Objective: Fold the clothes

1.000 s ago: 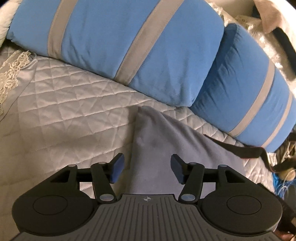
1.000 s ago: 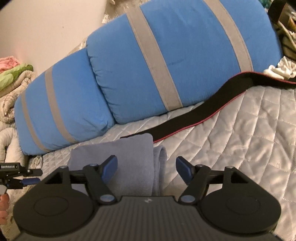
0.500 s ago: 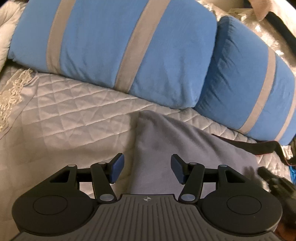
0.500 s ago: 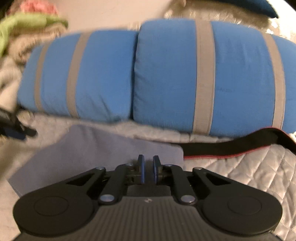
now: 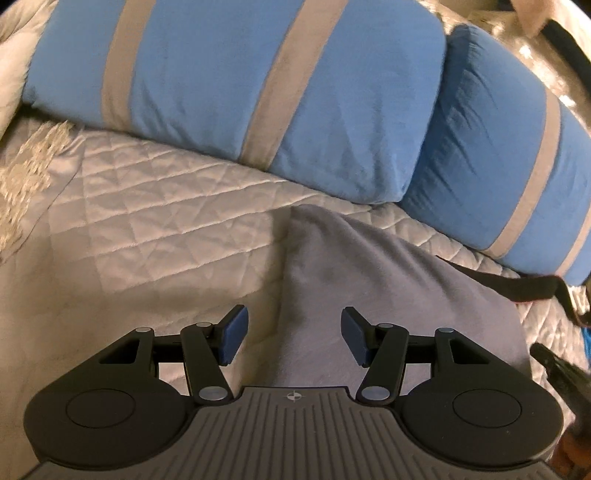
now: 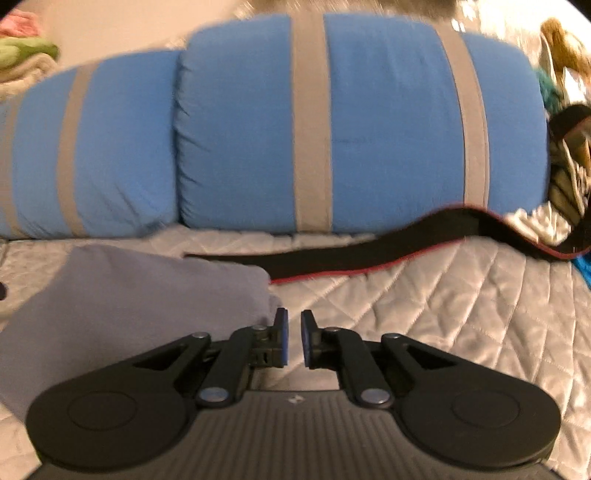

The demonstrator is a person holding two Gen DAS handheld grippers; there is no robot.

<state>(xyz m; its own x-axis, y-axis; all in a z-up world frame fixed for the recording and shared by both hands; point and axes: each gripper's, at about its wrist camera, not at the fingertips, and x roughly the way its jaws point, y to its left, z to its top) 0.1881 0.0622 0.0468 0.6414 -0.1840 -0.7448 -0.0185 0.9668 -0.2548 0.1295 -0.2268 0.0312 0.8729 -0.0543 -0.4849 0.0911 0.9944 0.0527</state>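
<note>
I worked over a bed covered by a pale quilted bedspread stitched in diamonds. Two blue pillows with grey stripes lay along its far side, one at twelve o'clock in my left view, the other at two o'clock. A plain cream wall showed at eleven o'clock in my right view. The light was warm and dim.

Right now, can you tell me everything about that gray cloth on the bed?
The gray cloth is soft and fleecy-looking, plain with no pattern. It lies folded flat on the quilted bedspread, one corner pointing toward the blue pillows. A black strap lies just beyond it. The left gripper hangs open over its edge. The right gripper, nearly shut, sits beside another corner, apparently holding nothing.
</note>
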